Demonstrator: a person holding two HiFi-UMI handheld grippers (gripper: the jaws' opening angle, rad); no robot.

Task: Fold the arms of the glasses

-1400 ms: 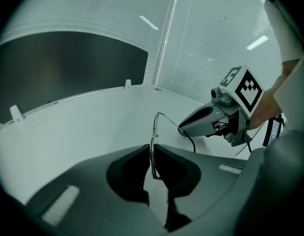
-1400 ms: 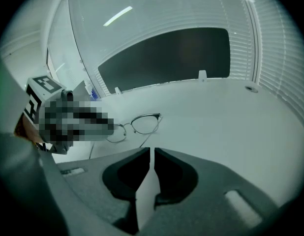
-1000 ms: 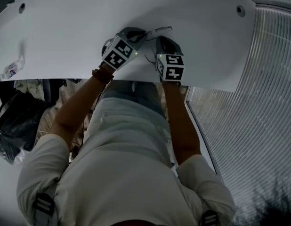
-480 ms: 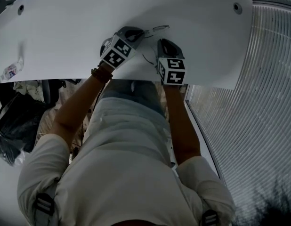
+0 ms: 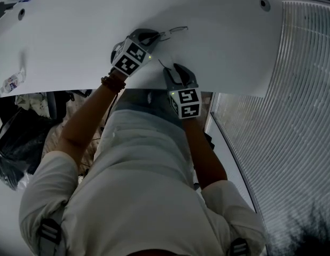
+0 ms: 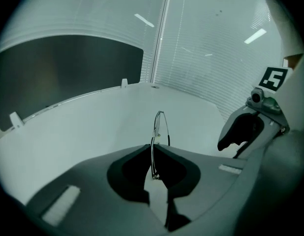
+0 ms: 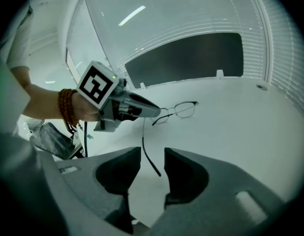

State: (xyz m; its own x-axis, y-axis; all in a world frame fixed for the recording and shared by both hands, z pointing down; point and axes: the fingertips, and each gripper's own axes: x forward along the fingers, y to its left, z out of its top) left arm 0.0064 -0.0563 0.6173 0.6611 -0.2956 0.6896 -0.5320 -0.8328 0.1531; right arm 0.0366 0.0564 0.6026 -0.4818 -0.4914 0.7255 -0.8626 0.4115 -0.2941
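No words, brands or numbers you can read, your left marker cube [image 5: 132, 59] and right marker cube [image 5: 186, 101] showing only black-and-white square patterns, print on the small packet [image 5: 12, 80] at the table [image 5: 218, 31] edge too blurred.

- The glasses [image 5: 174, 32] lie on the table [image 5: 74, 31].
- The left gripper [image 5: 158, 37] is at the left end of the glasses, closed on the frame.
- The right gripper [image 5: 174, 71] is nearer the person, just right of the left one.
- One glasses arm [image 7: 148, 154] sticks out toward the person. Its tip is between the right jaws, which are opening and not touching it.
- The blinds [image 5: 298, 116] are right of the table.
- A bag [image 5: 21, 137] is below the table's left side.
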